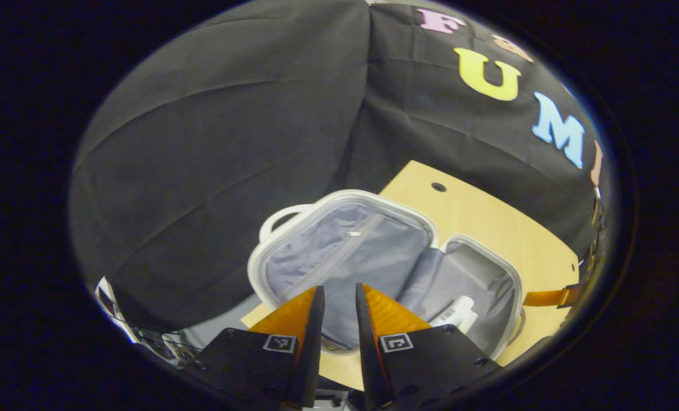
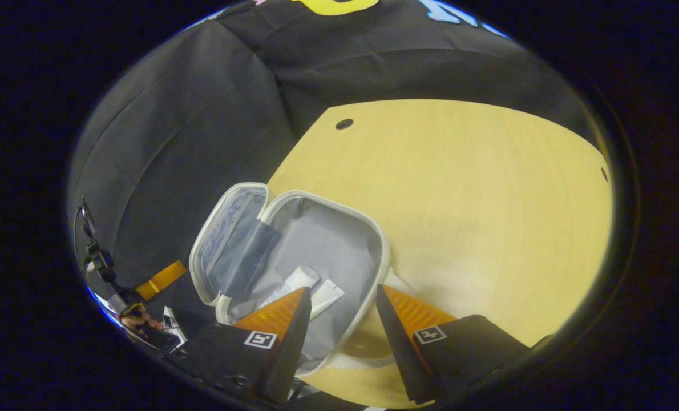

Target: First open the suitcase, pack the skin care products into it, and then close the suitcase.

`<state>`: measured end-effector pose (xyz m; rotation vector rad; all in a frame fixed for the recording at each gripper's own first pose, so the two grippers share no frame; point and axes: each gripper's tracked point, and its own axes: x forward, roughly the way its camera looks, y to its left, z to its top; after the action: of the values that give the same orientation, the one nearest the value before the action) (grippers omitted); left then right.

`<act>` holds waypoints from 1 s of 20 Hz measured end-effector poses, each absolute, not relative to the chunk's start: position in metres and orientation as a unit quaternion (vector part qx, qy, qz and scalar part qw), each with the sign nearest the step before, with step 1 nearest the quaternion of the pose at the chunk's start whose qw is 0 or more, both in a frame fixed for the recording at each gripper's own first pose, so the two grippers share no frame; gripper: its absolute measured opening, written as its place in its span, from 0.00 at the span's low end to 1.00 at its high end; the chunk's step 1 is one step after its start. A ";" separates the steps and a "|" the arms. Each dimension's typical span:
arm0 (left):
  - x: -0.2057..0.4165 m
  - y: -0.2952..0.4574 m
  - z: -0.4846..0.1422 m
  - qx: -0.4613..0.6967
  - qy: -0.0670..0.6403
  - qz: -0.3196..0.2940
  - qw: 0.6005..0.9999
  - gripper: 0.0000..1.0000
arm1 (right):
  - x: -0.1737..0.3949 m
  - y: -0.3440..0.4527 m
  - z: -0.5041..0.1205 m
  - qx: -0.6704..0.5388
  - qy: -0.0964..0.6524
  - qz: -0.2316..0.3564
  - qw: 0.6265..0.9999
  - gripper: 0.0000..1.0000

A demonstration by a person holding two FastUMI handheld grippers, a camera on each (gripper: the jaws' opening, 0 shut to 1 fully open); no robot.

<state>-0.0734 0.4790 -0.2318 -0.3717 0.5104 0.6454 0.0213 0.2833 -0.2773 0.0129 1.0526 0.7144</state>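
**Case open on the worktop, tubes inside, both claws empty**

The case [image 1: 374, 251] lies open on the worktop [image 1: 488, 222], just ahead of my left claw [image 1: 339, 297]. Its lid half, lined in grey with a zip across it, stands tilted up straight ahead of that claw's tips; a white handle [image 1: 279, 217] loops off the lid's far-left edge. The base half lies flat, ahead and to the right of the left claw, and the white tubes [image 1: 459, 313] rest in it just beyond the right finger.

From my right claw [image 2: 339, 302], the case [image 2: 339, 240] sits ahead and to the left, its near rim running between the two fingers. The tubes [image 2: 311, 285] lie in the base, just past my left finger, one partly hidden behind it. The lid is folded up on the far-left side of the base.

My left claw is narrow, its orange fingers [image 1: 296, 311] a slim gap apart, with nothing between them. My right claw stands wider, its fingers [image 2: 279, 314] spread either side of the case's rim without pressing on it.

The worktop [image 2: 459, 200] spreads out bare to the right of the right claw, with a small dark hole [image 2: 344, 124] far ahead. An orange finger of the other claw [image 2: 160, 279] shows far to the left, and one shows far to the right [image 1: 550, 297] of my left claw. Black cloth [image 1: 231, 142] hangs behind everything.
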 end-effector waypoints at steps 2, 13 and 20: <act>-0.088 0.524 -0.219 -0.200 0.232 0.331 0.892 0.39 | 0.029 0.267 -0.281 0.005 0.490 0.318 0.811 0.71; -0.035 0.657 -0.281 -0.431 0.224 0.323 0.812 0.80 | 0.011 0.173 -0.308 0.020 0.541 0.203 0.816 0.71; 0.001 0.682 -0.347 -0.437 0.307 0.341 0.774 0.77 | 0.011 0.141 -0.306 0.001 0.551 0.168 0.817 0.72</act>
<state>0.0010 0.6821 -0.3468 -0.9459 0.6642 0.7383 0.0110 0.1411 -0.3062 0.0022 1.1749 0.3579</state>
